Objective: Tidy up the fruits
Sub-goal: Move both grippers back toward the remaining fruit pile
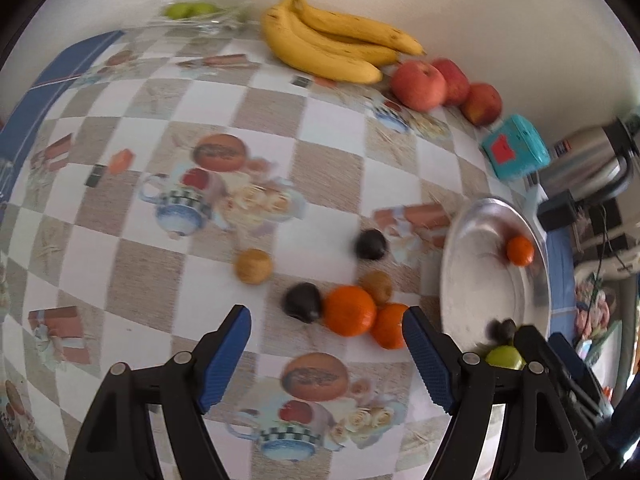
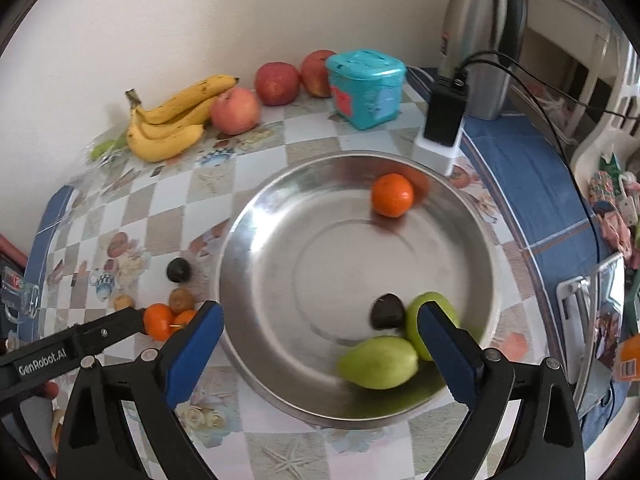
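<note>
Much of the left wrist view is smeared by motion blur. At its upper left, green fruit [image 1: 188,10] in something clear is too blurred to identify. At lower right, a black arm hides most of a green fruit [image 1: 505,356] and a dark one [image 1: 505,329] in the bowl [image 1: 472,240], whose lower part the right finger cuts off.

The left gripper [image 1: 327,356] is wide open and empty, above the tablecloth [image 1: 140,280]. Between and just beyond its fingertips lie a dark fruit [image 1: 303,302], an orange [image 1: 350,311] touching a second orange [image 1: 390,326] partly behind the right finger, and a brown fruit [image 1: 376,287]. A tan fruit [image 1: 253,266] and another dark fruit [image 1: 371,244] lie farther up. Bananas [image 1: 320,40] and apples [image 1: 418,84] sit along the top, by the wall.

In the right wrist view, the left gripper's arm crosses the lower left and covers part of the oranges [image 2: 159,321]. The right gripper [image 2: 320,354] is also wide open, holding nothing, over the bowl's [image 2: 248,240] near rim. Its right finger overlaps one of two green fruits [image 2: 378,362], which are blurred. A dark fruit [image 2: 387,311] touches them; an orange [image 2: 392,195] sits alone at the bowl's far side. A teal box [image 2: 366,88] and a flask [image 2: 480,40] stand at upper right.
</note>
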A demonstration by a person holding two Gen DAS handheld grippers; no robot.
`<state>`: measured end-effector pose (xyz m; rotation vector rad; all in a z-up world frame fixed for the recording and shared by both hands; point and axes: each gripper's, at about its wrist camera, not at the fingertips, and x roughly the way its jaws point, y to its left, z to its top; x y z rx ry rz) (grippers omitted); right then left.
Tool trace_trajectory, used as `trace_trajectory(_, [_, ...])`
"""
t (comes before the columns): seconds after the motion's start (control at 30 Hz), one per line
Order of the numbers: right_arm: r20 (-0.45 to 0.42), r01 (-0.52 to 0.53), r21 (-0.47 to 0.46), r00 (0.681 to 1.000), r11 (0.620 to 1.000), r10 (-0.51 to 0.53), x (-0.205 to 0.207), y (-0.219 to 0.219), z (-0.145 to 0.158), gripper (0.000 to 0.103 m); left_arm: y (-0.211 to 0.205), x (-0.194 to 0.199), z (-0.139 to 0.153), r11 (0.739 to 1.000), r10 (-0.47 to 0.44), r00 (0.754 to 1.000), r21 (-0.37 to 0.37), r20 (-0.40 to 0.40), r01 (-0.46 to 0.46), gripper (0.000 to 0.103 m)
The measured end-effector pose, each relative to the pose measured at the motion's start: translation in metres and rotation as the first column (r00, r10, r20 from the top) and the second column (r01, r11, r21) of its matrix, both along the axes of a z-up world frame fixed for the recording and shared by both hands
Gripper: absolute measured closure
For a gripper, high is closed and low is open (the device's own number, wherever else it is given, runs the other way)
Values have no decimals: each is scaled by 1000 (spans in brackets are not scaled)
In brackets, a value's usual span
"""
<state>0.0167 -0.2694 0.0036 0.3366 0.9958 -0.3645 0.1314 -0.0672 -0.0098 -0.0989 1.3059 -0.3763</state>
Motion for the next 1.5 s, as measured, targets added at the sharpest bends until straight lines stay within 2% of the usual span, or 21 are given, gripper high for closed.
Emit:
trace_trajectory(0.3, [27, -121, 39, 992, 992, 120, 20, 35, -3, 5, 39, 16, 0, 995, 89, 996, -38, -15, -89, 22])
trace_trajectory(0.47, [51, -171, 31, 984, 985, 170, 29, 57, -2, 5, 53, 21, 0, 991, 117, 993, -57, -24, -118, 22])
trace_trajectory(0.8, [25, -255, 49, 967, 966, 254, 47, 88, -12, 5, 70, 30, -8, 986, 150, 988, -66, -47, -153, 21])
trace_trajectory(1.2, [-11, -250, 25, 968, 968, 251, 52, 91, -21, 5, 70, 36, -18, 988, 143, 988, -54, -60, -146, 21])
trace_trajectory(1.37, [16, -261, 76, 965, 962, 261, 52, 91, -20, 5, 63, 38, -25, 991, 125, 991, -49, -56, -128, 21])
trace_trajectory(1.5, [-13, -248, 48, 968, 967, 249, 53, 92, -22, 5, 56, 40, -28, 994, 102, 994, -41, -35, -104, 21])
